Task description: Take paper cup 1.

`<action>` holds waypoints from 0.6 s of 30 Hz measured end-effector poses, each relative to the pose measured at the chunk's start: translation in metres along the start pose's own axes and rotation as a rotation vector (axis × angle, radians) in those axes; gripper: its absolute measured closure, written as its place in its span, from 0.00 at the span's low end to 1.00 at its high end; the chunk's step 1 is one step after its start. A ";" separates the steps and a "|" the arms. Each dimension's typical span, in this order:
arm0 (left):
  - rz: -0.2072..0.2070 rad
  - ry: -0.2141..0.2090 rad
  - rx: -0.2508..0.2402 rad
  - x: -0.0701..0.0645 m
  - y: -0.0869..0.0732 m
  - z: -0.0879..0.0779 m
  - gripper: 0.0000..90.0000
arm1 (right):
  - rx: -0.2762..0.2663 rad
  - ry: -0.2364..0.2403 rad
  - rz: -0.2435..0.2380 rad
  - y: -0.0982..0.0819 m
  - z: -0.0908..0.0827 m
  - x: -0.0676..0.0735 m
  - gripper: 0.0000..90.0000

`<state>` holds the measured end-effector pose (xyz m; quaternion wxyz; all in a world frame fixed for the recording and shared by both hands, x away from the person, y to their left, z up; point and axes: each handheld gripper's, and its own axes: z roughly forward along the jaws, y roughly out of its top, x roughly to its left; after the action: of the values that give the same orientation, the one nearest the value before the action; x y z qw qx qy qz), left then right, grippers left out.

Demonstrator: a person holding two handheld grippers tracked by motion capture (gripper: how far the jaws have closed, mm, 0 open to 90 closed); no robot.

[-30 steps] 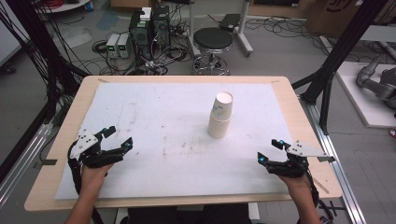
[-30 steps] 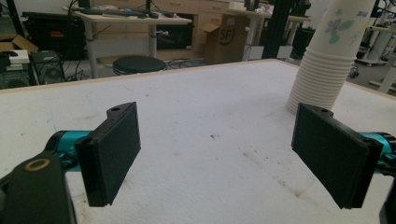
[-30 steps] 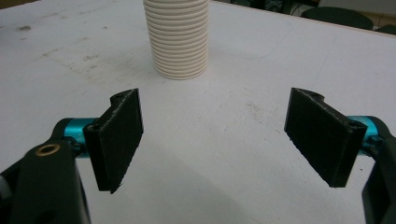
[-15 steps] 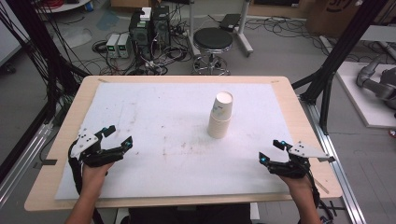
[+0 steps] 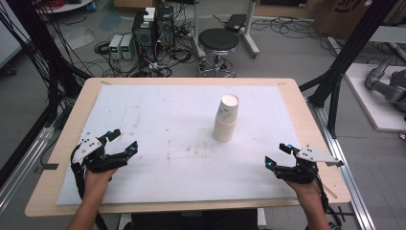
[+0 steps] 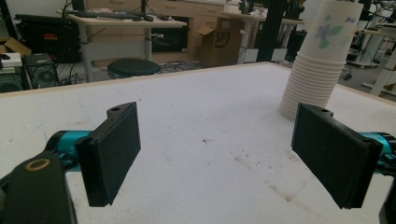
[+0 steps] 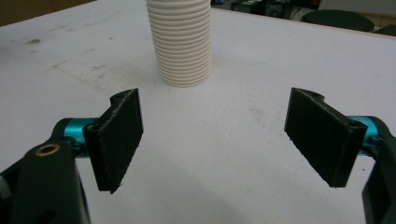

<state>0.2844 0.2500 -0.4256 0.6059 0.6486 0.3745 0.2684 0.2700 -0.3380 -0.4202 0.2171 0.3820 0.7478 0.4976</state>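
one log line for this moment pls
left gripper: open, empty, near table edge | right gripper: open, empty, near table edge | cup stack: upright on white mat, untouched | contact: none

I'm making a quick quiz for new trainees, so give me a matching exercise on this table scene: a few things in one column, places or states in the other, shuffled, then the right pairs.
Things:
1. left tongs
2. right tongs
3. stack of paper cups
4. round stool

Places or states:
A. upright on the white mat, right of its middle
B. open, near the mat's left edge
C. on the floor beyond the table
D. open, near the mat's right edge

Pairs: 1-B, 2-D, 3-A, 4-C
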 end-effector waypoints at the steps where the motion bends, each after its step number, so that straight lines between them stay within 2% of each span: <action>1: -0.001 -0.002 -0.001 0.000 0.000 0.000 0.17 | 0.008 0.007 -0.006 0.001 0.001 0.001 0.22; 8: -0.009 -0.008 -0.006 0.001 0.000 0.001 0.17 | -0.021 0.045 -0.020 0.013 0.003 0.005 0.22; 10: -0.012 -0.008 -0.003 0.002 0.000 0.000 0.17 | -0.037 0.071 -0.020 0.019 0.002 0.009 0.22; 18: -0.028 -0.013 0.004 0.002 -0.003 0.001 0.17 | -0.030 0.095 -0.026 0.030 0.004 0.008 0.22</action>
<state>0.2862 0.2512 -0.4285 0.6107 0.6463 0.3802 0.2546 0.2789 -0.3228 -0.3937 0.1937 0.3448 0.7547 0.5234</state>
